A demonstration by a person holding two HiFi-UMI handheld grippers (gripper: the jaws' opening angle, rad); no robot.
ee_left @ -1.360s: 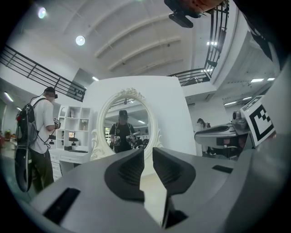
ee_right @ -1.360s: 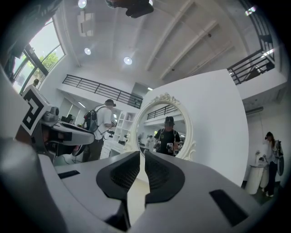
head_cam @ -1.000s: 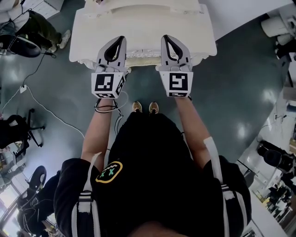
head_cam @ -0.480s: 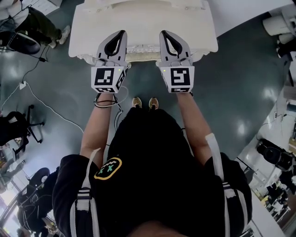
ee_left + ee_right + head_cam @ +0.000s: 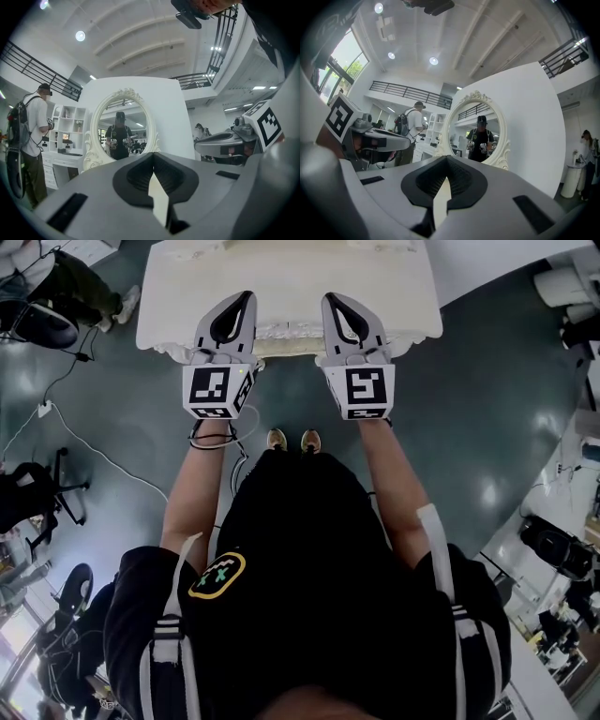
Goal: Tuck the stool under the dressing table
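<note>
The cream dressing table (image 5: 291, 277) stands just ahead of my feet, its oval white-framed mirror (image 5: 119, 126) (image 5: 480, 136) facing both gripper views. My left gripper (image 5: 246, 298) (image 5: 152, 154) and right gripper (image 5: 330, 298) (image 5: 446, 158) hover side by side over the table's front edge. Both are shut with nothing between the fingers. A cream carved strip (image 5: 284, 337) shows under the front edge between the grippers. I cannot tell whether it belongs to the stool or the table; no stool is plainly visible.
A person with a backpack (image 5: 30, 136) (image 5: 410, 124) stands left of the table by white shelves (image 5: 65, 140). Cables (image 5: 84, 442) trail over the dark floor at left, near a black chair (image 5: 37, 324). A white bin (image 5: 562, 282) stands at far right.
Both grippers have edged forward over the table's front edge. The small gap between the left gripper's jaws has shut.
</note>
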